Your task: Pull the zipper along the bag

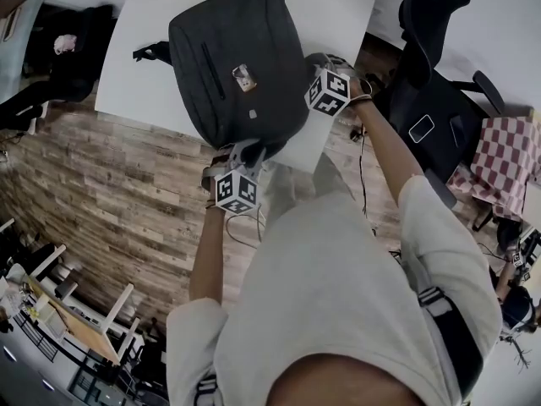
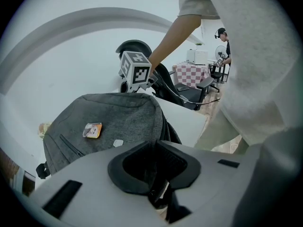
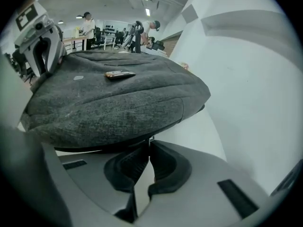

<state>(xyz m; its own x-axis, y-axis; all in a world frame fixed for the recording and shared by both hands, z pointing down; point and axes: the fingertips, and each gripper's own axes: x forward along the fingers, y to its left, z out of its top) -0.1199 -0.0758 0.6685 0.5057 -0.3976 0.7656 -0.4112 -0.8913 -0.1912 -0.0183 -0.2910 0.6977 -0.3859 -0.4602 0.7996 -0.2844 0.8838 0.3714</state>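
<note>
The left gripper was clamped on a dark fold of the grey bag, which was laid at the near edge of the white table. The right gripper was pinched shut, seemingly on the zipper pull. A steady draw along the seam was called for next. Room rightward was narrowed by an office chair.

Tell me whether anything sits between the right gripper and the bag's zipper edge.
Nothing visible does: the right gripper has its jaws shut directly against the lower edge of the bag, with only white table beside it.
</note>
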